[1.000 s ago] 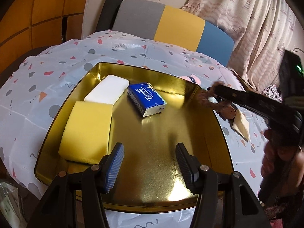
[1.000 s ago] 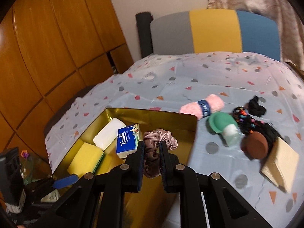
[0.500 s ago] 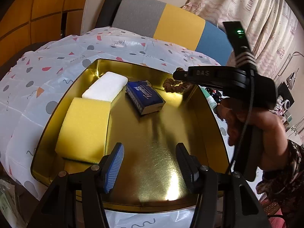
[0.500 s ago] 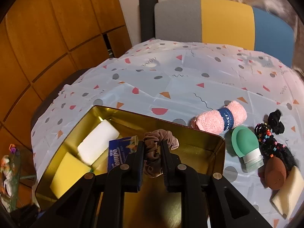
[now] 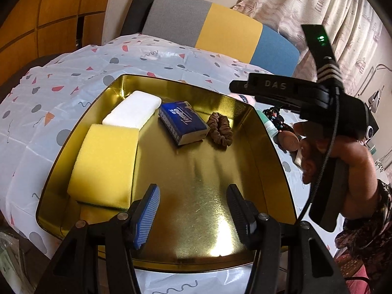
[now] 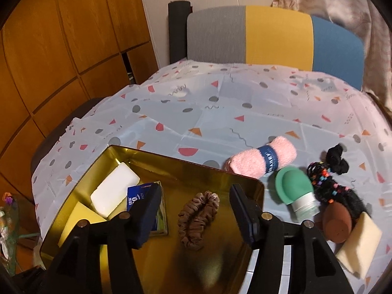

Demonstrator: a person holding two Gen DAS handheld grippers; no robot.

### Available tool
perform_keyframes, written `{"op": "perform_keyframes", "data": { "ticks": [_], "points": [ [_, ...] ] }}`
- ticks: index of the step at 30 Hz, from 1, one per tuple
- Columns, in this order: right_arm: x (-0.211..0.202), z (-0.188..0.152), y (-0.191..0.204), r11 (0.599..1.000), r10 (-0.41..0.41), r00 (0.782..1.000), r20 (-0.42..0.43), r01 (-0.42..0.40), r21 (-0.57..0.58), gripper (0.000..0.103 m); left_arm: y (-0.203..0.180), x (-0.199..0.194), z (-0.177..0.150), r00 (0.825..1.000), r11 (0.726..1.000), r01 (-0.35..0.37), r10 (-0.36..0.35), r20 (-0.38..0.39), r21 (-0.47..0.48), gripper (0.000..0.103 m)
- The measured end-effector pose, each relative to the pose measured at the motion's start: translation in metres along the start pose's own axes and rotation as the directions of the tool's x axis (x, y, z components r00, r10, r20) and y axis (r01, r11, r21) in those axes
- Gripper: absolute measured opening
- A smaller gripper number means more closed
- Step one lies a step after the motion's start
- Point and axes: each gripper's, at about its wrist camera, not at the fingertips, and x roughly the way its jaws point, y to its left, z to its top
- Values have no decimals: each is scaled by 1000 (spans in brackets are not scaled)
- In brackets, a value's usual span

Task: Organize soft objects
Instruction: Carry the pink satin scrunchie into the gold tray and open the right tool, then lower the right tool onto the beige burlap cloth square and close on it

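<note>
A brown scrunchie point(image 6: 198, 218) point(image 5: 220, 128) lies loose on the gold tray point(image 6: 171, 166) point(image 5: 196, 208), beside a blue tissue pack point(image 5: 182, 122) point(image 6: 137, 196). My right gripper point(image 6: 196, 210) hangs above the scrunchie; its jaws are opening and the pads stand clear of it. A white sponge point(image 5: 132, 109) point(image 6: 114, 192) and a yellow sponge point(image 5: 105, 164) point(image 6: 78, 218) fill the tray's left side. Over the tray's near edge my left gripper point(image 5: 192, 210) is open, nothing between its fingers. The right gripper's body, held by a hand point(image 5: 348, 166), shows at the right of the left wrist view.
On the patterned tablecloth point(image 6: 220, 112) right of the tray lie a rolled pink towel point(image 6: 263, 158), a green squeeze bottle point(image 6: 294, 191), black hair ties point(image 6: 335, 159), a beaded black bundle point(image 6: 330, 188), a brown puff point(image 6: 336, 224) and a beige sponge point(image 6: 360, 242). A chair back point(image 6: 269, 39) stands behind.
My right gripper carried the scrunchie over the tray, then opened its jaws and let it drop next to the tissue pack. The left gripper has stayed put.
</note>
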Motion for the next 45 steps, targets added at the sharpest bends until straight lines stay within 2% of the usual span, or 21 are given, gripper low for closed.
{"op": "perform_keyframes", "data": {
  "ticks": [3,5,6,9,19,28,31,33,35,39,45],
  "points": [
    [-13,-4,-1,1000,-21,999,24,22,-23,61,-2,-1,-1,1000,1000,18,-18,-1,9,57],
    [-27,-13,-6,999,-43,998,55,44,-27,66,-4,-2,-1,1000,999,29,-30,3,16,57],
    [-33,-18,-9,998,-57,996,70,59,-23,70,-6,-3,-1,999,999,33,-33,9,23,57],
    [-47,-36,-25,995,-104,991,89,103,15,72,-12,-5,-3,999,998,39,-40,18,41,57],
    [-73,-101,-94,976,-187,982,-27,189,106,73,-42,-10,-15,994,984,102,-106,22,145,57],
    [-82,-141,-164,965,-204,966,-161,226,135,86,-82,-13,-33,986,955,160,-164,-7,251,57],
    [-88,-143,-191,961,-214,962,-169,239,141,91,-96,-14,-39,982,945,188,-189,-23,268,57],
    [-91,-138,-205,959,-236,960,-150,255,127,99,-105,-15,-43,979,942,200,-200,-30,269,57],
    [-93,-130,-217,957,-252,960,-125,267,117,102,-111,-15,-45,977,941,211,-208,-38,263,57],
    [-93,-105,-248,967,-207,977,-42,211,146,103,-124,-12,-50,977,942,212,-203,-62,259,57],
    [-68,-97,-268,980,-157,987,-31,160,122,103,-131,-10,-51,986,948,163,-148,-76,273,57]
  ]
}}
